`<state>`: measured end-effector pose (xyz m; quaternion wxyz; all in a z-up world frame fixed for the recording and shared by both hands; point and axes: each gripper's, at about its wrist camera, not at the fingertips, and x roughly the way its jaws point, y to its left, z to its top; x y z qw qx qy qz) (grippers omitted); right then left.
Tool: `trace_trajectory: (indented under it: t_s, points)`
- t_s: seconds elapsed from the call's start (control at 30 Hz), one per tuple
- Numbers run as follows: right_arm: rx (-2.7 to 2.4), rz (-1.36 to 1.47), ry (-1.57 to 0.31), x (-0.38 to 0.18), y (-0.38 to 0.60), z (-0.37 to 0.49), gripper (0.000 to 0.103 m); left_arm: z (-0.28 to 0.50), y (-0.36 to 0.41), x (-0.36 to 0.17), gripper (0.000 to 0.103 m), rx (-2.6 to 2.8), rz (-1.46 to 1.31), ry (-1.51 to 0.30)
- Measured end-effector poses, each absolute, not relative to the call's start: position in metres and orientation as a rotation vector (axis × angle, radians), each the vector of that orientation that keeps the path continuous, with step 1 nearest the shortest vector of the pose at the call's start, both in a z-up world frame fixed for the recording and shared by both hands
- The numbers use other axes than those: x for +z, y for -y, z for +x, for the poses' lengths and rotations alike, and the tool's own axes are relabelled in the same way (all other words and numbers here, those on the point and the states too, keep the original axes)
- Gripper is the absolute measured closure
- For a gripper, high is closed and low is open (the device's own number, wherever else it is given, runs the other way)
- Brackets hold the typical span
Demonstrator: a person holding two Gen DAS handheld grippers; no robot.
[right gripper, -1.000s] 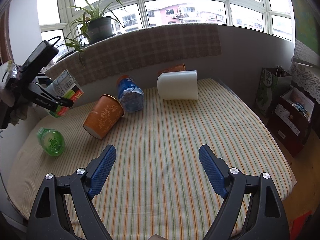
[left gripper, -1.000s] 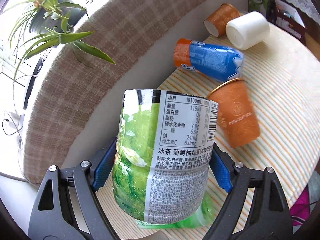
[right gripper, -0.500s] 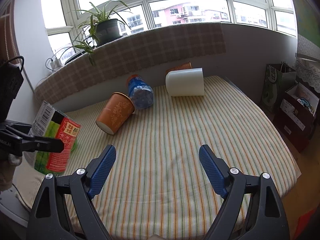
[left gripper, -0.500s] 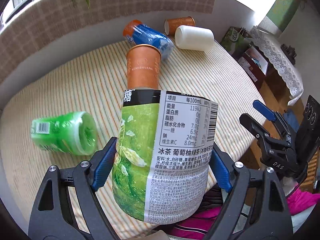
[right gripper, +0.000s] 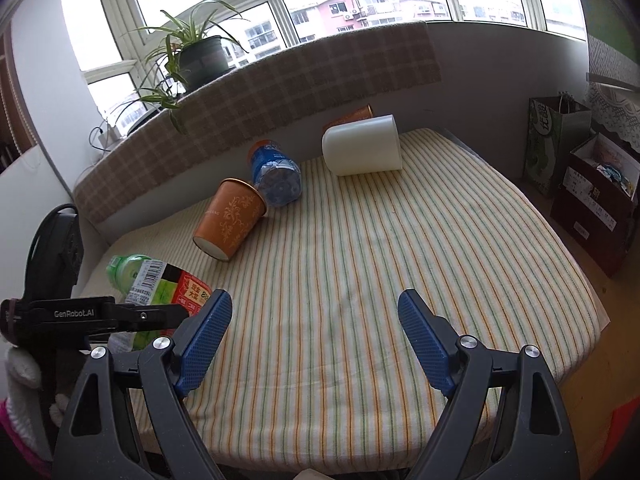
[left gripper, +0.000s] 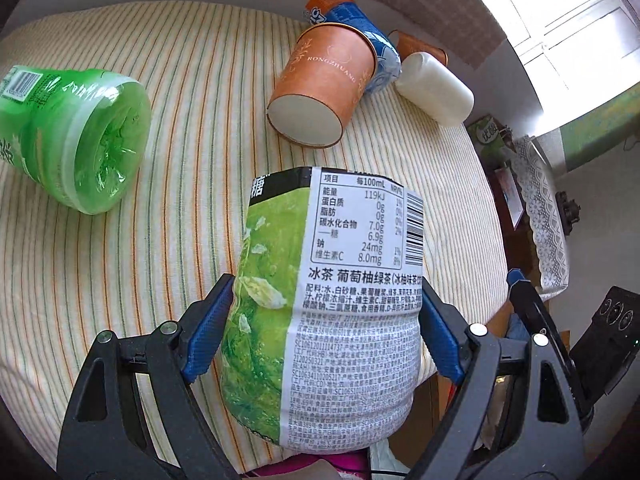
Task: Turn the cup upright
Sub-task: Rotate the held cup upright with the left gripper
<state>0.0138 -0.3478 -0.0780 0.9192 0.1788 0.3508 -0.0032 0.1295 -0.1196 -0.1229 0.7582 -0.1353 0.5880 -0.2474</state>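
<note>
**A:** What is closest to the cameras?

**B:** The left tongs, clenched on a cut-down green tea bottle used as a cup. Blue pads press its label from both sides. It hangs above the near-left edge of the striped counter, and in the right wrist view it appears steeply tilted rather than standing. Which end is open cannot be told.

**B:** The right tongs are released, with the jaws spread wide and nothing between them, over the near edge of the counter.

**A:** So which hand is nearer the task's thing?

**B:** The left one already holds it. My guess is that the coming move depends on turning its long axis vertical, then lowering it onto the bare cloth directly below.

**A:** What lies beyond?

**B:** A green plastic bottle on its side to the left, its base facing the left camera. Further in lies an orange paper cup, closed base toward us, rim touching a blue bottle behind it. Furthest away, a white cup lies on its side with a second orange cup mostly hidden behind it.

**A:** Is anything inside them?

**B:** No contents are visible in any container.
</note>
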Motion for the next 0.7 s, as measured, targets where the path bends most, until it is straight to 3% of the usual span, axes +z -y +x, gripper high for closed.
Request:
trace_trajectory:
  t_s: [0.33,0.7]
  points:
    - [0.139,0.536,-0.82,-0.086,0.345,0.026,0.018,0.132,0.113,-0.118,0.011,-0.595,-0.314,-1.328]
    - [0.359,0.719,-1.004,-0.089,0.31,0.072,0.018,0.085,0.051,-0.08,0.011,-0.536,-0.269,-1.189]
